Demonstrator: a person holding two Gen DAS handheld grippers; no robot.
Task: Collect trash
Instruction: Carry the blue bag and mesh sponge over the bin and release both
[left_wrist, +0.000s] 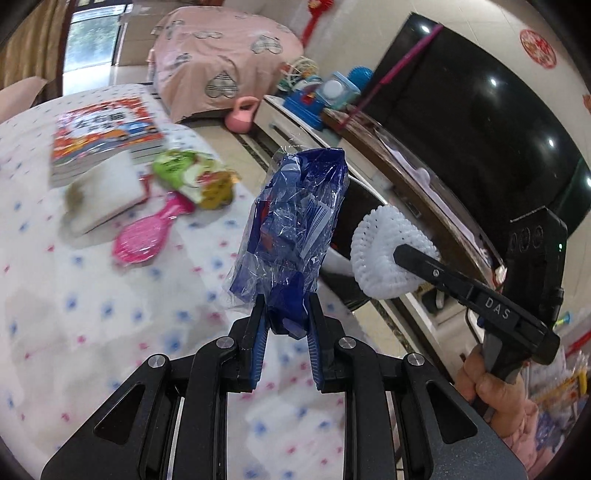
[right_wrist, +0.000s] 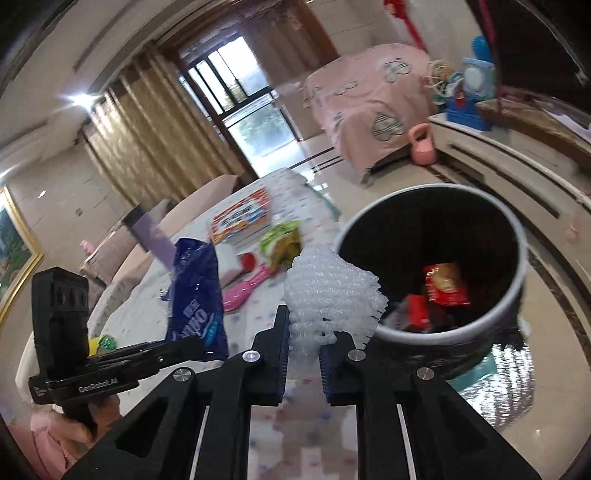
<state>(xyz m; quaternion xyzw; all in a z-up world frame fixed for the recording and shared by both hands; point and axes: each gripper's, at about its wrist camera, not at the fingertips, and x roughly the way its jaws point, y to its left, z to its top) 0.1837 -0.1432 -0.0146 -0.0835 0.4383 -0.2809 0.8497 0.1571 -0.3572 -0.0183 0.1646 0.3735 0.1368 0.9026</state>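
Up close, the left gripper (left_wrist: 286, 314) pinches a crumpled blue plastic wrapper (left_wrist: 295, 221) between its pads, holding it above the white spotted tablecloth (left_wrist: 74, 314). Likewise the right gripper (right_wrist: 304, 343) clamps a white foam net (right_wrist: 332, 291). Just beyond it stands the trash bin (right_wrist: 517, 291), red packets (right_wrist: 443, 284) inside. A pink hairbrush (left_wrist: 144, 236) lies on the cloth.

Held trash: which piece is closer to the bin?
The white foam net in the right tool, right beside the bin rim. The blue plastic wrapper in the left tool is farther off, over the table.
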